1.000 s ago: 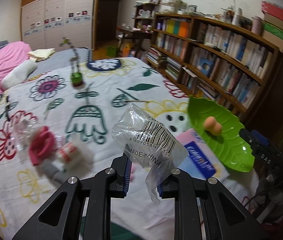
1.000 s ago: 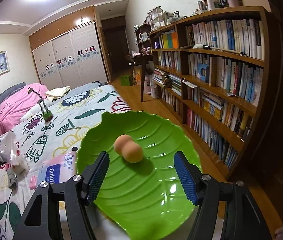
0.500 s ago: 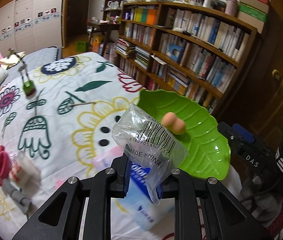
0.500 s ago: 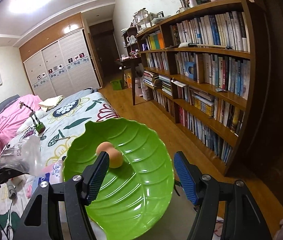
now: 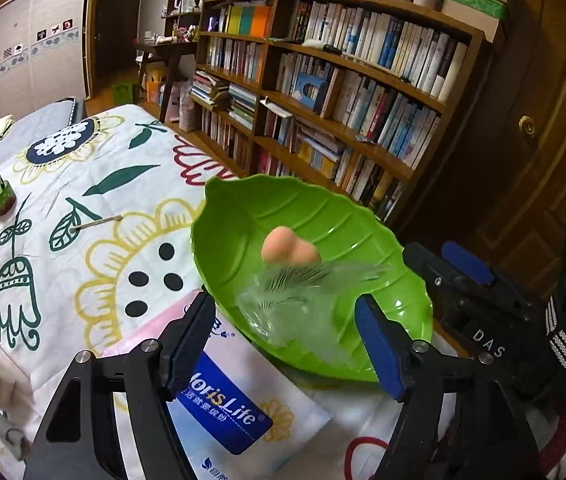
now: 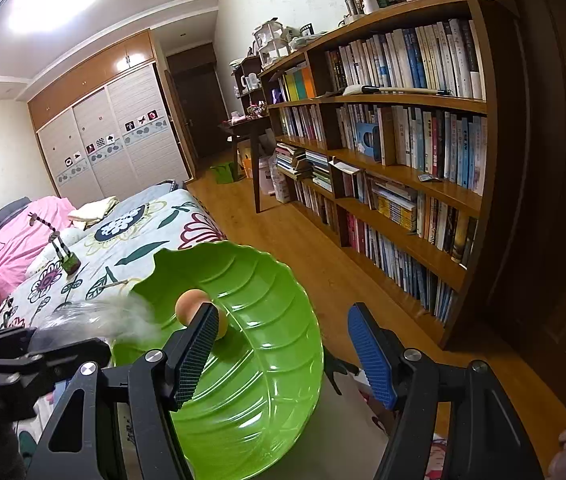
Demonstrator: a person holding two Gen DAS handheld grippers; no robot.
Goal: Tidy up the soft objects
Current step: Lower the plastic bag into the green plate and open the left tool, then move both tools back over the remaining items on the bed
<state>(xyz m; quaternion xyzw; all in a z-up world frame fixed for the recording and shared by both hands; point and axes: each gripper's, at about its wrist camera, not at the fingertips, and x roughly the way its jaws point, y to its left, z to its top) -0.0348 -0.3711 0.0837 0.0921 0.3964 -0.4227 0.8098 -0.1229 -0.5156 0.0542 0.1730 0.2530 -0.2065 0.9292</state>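
Bedroom bed (image 5: pixel 83 264) carries the green leaf plate (image 5: pixel 243 216) — left hand-held gripper (image 5: pixel 283 328) is opening, its clear plastic bag (image 5: pixel 299 304) dropping onto the plate beside the peach-coloured squishy toy (image 5: pixel 289 249) — better to retreat only once it settles.

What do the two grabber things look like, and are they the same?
Nearly twins. The left gripper and the right gripper both have black metal frames with triangle-shaped holes, silver screws at the joints, and two fingers lined with ridged blue pads. Seen from the left one's camera, the right gripper's body carries white "DAS" lettering, a black-and-white striped strap and a small green light.
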